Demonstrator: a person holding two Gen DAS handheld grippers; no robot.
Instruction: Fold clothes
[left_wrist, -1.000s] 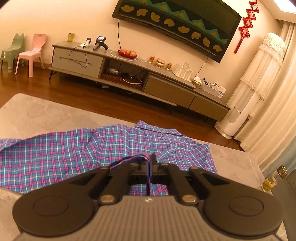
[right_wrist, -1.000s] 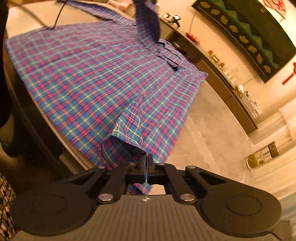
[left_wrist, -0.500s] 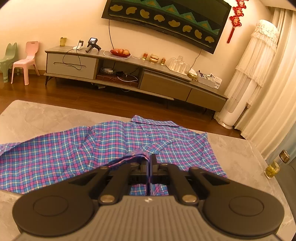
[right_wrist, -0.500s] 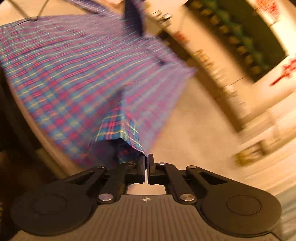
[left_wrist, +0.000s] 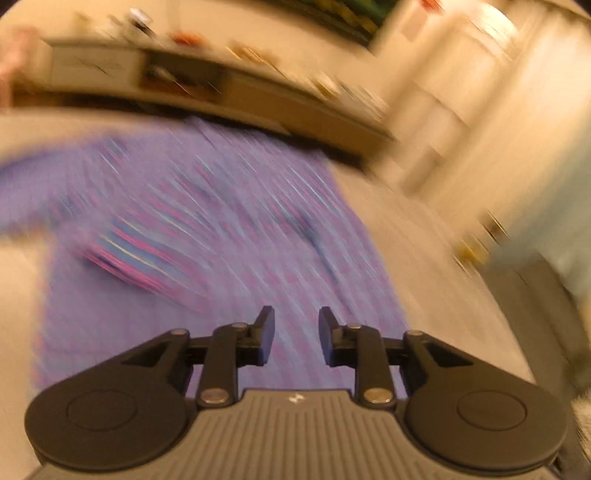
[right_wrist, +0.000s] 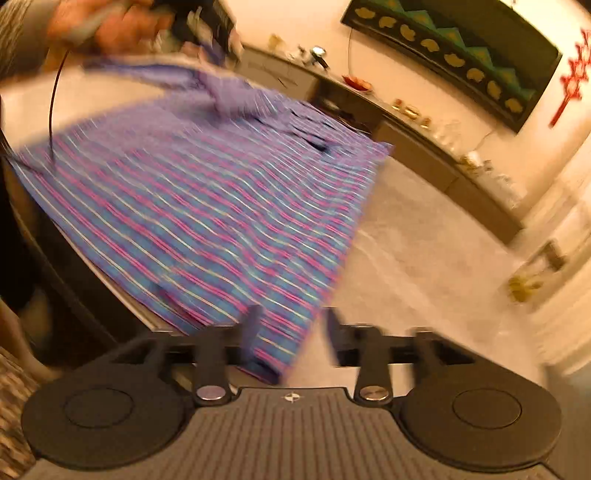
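A blue and pink plaid shirt (left_wrist: 207, 229) lies spread on the grey table (left_wrist: 436, 280); the left wrist view is heavily blurred. It also shows in the right wrist view (right_wrist: 192, 206), its near edge reaching the table's front edge. My left gripper (left_wrist: 296, 325) is open and empty above the shirt's near part. My right gripper (right_wrist: 291, 325) is open and empty over the shirt's lower right corner. The left hand and its gripper (right_wrist: 207, 26) show at the top left of the right wrist view, above the shirt's far side.
A long TV cabinet (right_wrist: 424, 140) with small items stands along the far wall. A glass jar (right_wrist: 524, 284) stands at the table's right side. Bare table (right_wrist: 424, 258) lies right of the shirt. White curtains (left_wrist: 480, 110) hang at the right.
Both grippers have opened and let go of the shirt fabric they were pinching. The shirt has dropped flat on the table. Both cameras are moving fast.
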